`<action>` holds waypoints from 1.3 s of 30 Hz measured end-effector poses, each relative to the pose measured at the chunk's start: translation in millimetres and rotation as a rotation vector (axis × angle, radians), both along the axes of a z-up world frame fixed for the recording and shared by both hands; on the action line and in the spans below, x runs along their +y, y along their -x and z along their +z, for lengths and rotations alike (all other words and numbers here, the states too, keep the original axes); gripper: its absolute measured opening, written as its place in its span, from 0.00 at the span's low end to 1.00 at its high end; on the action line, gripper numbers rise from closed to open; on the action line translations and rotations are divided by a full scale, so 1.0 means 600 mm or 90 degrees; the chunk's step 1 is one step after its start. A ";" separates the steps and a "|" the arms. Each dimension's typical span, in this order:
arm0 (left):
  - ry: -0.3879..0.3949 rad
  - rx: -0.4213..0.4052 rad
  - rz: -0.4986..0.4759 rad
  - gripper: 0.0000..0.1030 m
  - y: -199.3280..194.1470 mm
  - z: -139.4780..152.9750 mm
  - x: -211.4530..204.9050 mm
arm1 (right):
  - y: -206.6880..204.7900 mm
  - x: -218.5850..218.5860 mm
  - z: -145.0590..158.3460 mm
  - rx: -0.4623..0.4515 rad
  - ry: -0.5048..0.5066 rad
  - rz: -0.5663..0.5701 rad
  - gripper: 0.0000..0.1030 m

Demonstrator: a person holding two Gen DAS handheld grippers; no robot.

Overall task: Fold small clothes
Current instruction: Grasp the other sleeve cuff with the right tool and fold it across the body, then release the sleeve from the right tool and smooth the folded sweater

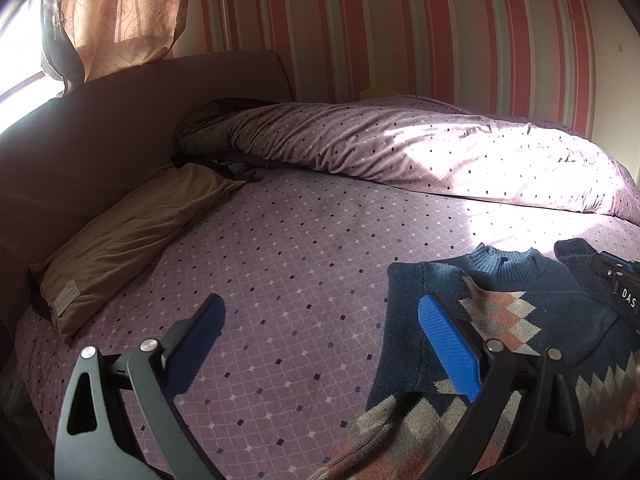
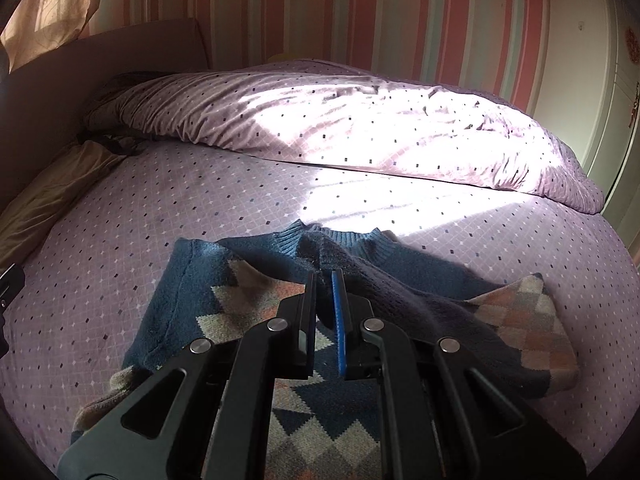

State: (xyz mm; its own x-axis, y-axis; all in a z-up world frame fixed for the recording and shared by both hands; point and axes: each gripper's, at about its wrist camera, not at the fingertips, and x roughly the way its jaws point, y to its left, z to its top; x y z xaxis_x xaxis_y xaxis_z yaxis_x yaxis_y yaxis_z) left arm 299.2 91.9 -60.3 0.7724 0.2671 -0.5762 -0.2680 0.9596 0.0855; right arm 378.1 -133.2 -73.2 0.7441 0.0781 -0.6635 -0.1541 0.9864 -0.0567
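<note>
A small dark blue sweater (image 1: 520,308) with a grey and orange diamond pattern lies flat on the purple bed sheet (image 1: 300,260), collar toward the wall. My left gripper (image 1: 320,320) is open and empty, hovering over the sheet beside the sweater's left edge. The sweater also shows in the right wrist view (image 2: 192,304). My right gripper (image 2: 324,280) is shut on the sweater's right sleeve (image 2: 400,292), which is folded across the chest with its cuff near the collar. The right gripper's body shows at the right edge of the left wrist view.
A rolled purple duvet (image 1: 400,152) lies along the far side of the bed. A tan pillow (image 1: 132,232) rests by the brown headboard (image 1: 80,128) at the left. A striped wall and a curtain (image 1: 120,12) stand behind.
</note>
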 end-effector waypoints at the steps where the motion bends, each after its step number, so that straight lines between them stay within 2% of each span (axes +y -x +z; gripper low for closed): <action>1: 0.002 0.000 0.002 0.95 0.001 -0.001 0.008 | -0.003 0.016 -0.003 0.002 0.001 0.007 0.08; 9: 0.004 0.011 0.022 0.95 0.002 -0.022 0.071 | -0.024 0.180 -0.030 0.015 -0.004 0.079 0.08; 14: 0.010 0.027 0.027 0.95 -0.001 -0.041 0.093 | -0.037 0.241 -0.080 0.056 -0.014 0.092 0.08; 16: 0.009 0.032 0.022 0.95 -0.003 -0.047 0.092 | -0.039 0.242 -0.108 0.089 -0.037 0.095 0.17; 17: 0.008 0.034 0.020 0.95 -0.003 -0.049 0.089 | -0.038 0.236 -0.118 0.098 -0.052 0.100 0.26; 18: 0.007 0.035 0.017 0.95 -0.004 -0.051 0.085 | -0.034 0.231 -0.123 0.100 -0.059 0.101 0.57; 19: 0.007 0.036 0.014 0.95 -0.004 -0.052 0.081 | -0.028 0.219 -0.121 0.091 -0.069 0.103 0.71; 22: 0.008 0.038 0.004 0.95 -0.009 -0.056 0.060 | -0.015 0.167 -0.096 0.059 -0.065 0.099 0.71; 26: 0.009 0.043 -0.013 0.95 -0.016 -0.059 0.018 | -0.024 0.051 -0.076 0.044 -0.015 0.041 0.71; 31: 0.014 0.048 -0.045 0.95 -0.022 -0.063 -0.055 | -0.036 -0.090 -0.084 0.064 -0.010 -0.017 0.72; 35: 0.014 0.058 -0.081 0.95 -0.035 -0.072 -0.116 | -0.036 -0.154 -0.106 0.080 -0.004 -0.042 0.73; 39: 0.049 0.062 -0.118 0.95 -0.055 -0.086 -0.163 | -0.033 -0.200 -0.128 0.100 -0.027 -0.067 0.78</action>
State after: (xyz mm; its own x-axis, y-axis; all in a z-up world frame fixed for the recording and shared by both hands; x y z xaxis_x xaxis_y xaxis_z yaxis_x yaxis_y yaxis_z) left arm 332.0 -6.1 -111.7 0.7438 0.0782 -0.6638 -0.0805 0.9964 0.0271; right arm 397.6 -253.1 -149.9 0.6374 0.0356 -0.7697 -0.0537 0.9986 0.0017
